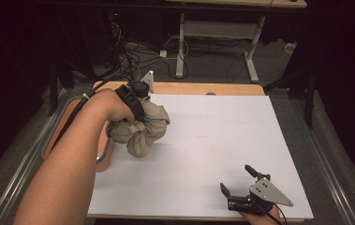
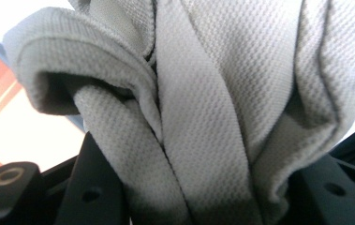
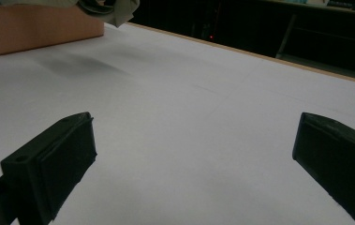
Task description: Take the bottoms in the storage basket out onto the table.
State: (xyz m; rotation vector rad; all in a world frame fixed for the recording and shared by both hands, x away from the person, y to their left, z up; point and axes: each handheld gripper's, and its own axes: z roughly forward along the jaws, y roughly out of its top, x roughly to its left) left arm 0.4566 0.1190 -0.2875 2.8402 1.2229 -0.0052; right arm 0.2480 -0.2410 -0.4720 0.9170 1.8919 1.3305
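A bunched beige-grey cloth [image 1: 140,129] hangs above the left side of the white table top, beside an orange bin [image 1: 106,149]. My left gripper [image 1: 137,115] is shut on the cloth from above, with the person's hand and forearm coming in from the lower left. In the left gripper view thick folds of the cloth [image 2: 203,93] are pinched between the two black jaws of the left gripper [image 2: 208,187]. My right gripper [image 1: 235,177] rests open near the table's front right edge. In its own view the right gripper [image 3: 194,154] has nothing between its fingers, and the cloth [image 3: 114,9] hangs far off.
A white sheet [image 1: 212,140] covers most of the wooden table [image 1: 203,88]. The orange bin [image 3: 34,28] stands at the table's left edge. Cables and desk legs [image 1: 181,51] lie on the floor beyond the far edge.
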